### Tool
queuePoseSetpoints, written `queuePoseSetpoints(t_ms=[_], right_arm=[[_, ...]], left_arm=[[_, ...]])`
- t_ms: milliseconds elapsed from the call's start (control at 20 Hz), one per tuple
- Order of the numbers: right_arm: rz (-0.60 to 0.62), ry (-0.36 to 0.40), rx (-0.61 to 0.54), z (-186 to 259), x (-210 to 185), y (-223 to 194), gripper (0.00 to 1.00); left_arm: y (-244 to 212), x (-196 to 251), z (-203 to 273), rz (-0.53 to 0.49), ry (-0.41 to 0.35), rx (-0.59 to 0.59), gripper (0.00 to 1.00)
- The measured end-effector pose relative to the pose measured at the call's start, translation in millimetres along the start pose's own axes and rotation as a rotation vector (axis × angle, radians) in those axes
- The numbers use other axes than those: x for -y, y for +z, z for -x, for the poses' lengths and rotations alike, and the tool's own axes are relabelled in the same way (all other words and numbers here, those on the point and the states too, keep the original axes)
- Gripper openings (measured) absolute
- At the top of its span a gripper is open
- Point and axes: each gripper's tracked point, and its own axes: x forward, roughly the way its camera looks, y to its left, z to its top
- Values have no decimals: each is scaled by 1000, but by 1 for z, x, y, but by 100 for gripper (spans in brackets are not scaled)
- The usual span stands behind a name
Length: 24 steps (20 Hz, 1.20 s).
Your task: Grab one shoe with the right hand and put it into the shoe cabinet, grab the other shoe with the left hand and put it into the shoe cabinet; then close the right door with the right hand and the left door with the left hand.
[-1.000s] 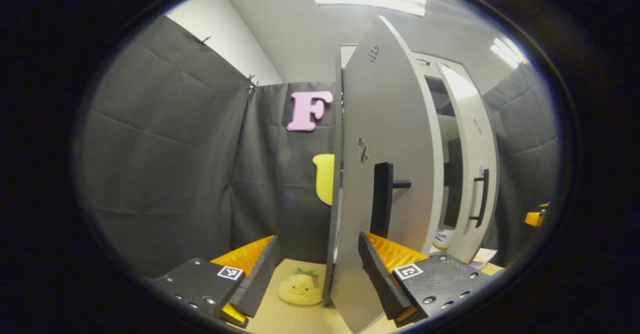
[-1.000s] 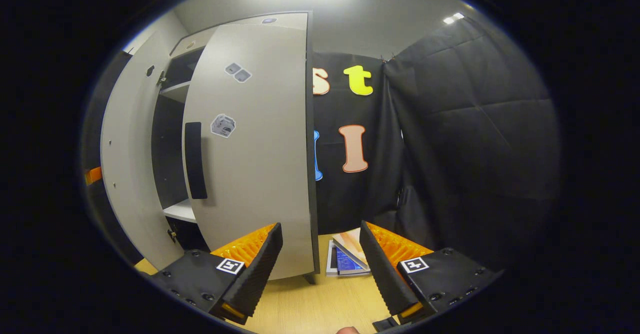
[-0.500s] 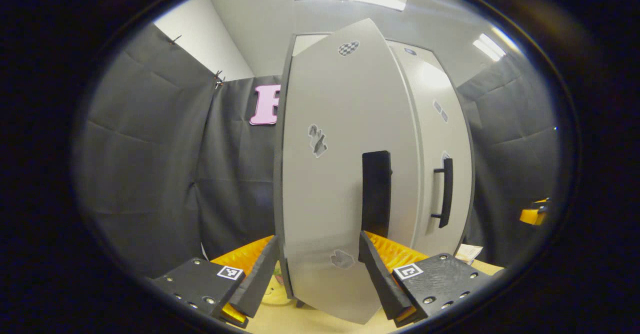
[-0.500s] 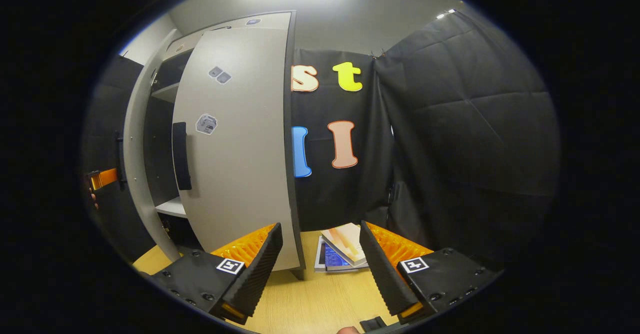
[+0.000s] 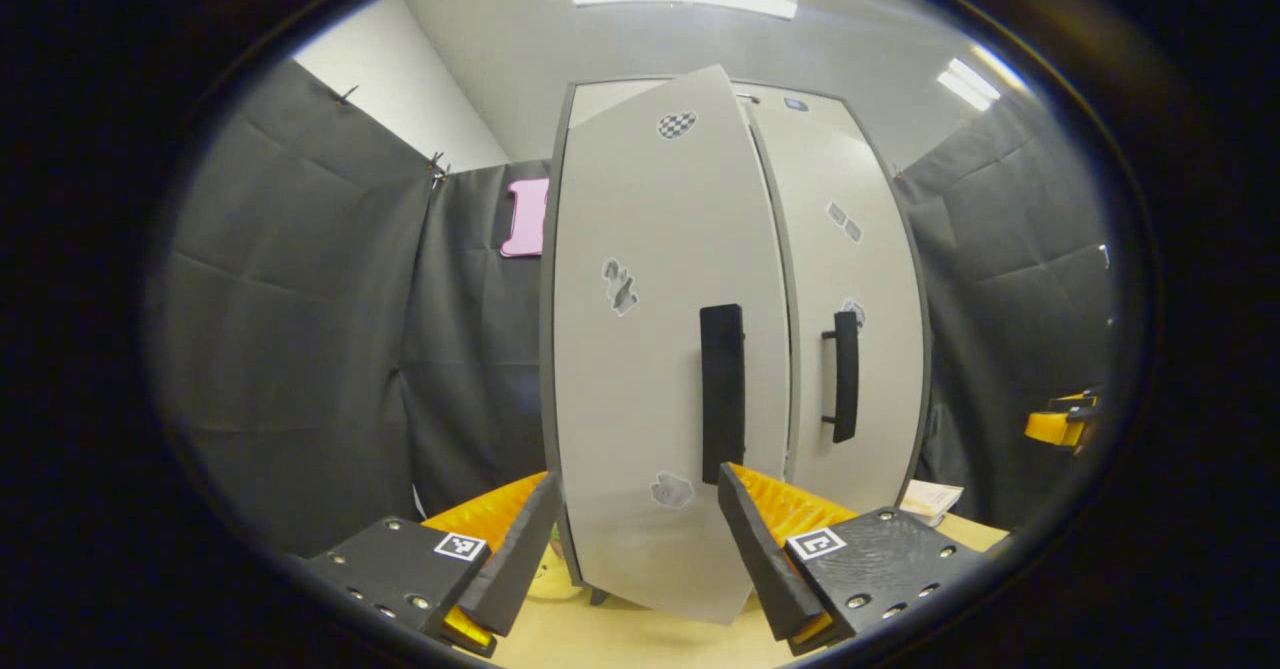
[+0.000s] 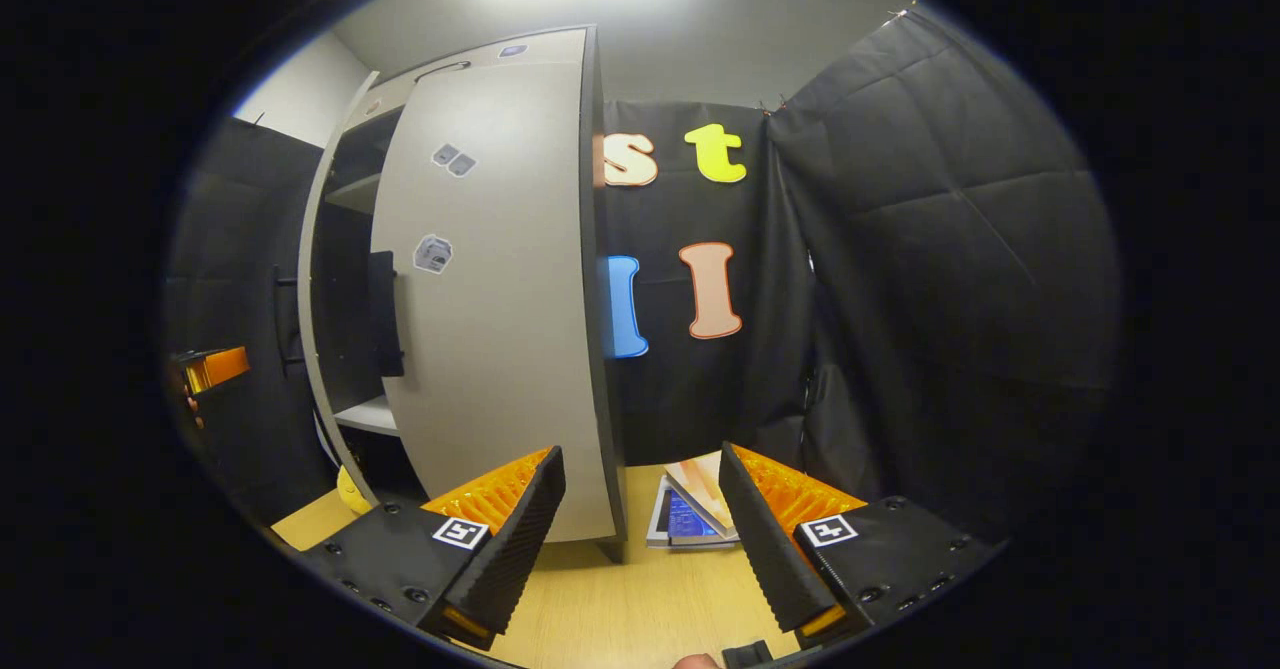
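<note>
Standing upright, left door (image 5: 655, 349) slightly ajar

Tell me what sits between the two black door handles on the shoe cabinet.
In the left gripper view, between the left door's handle and the right door's handle there is only bare door panel and the dark gap where the doors meet; the left door is not quite shut.

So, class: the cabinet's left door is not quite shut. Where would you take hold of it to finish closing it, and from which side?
Use the left door by its black vertical bar handle, near the free edge and far from the hinge, so it gives most leverage. Come straight from the front: the left gripper is open and already faces it. A flat push beside the handle would probably also do.
</note>
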Motion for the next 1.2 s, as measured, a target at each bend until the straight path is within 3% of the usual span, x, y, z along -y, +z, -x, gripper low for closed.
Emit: queuePoseSetpoints(t_ms=[800,1200], right_arm=[[43,10,71,100,-60,20,97],[50,19,65,130,-85,16,97]], left_arm=[[10,-42,111,-7,-35,13,93],[9,-67,143,-23,-23,14,92]])
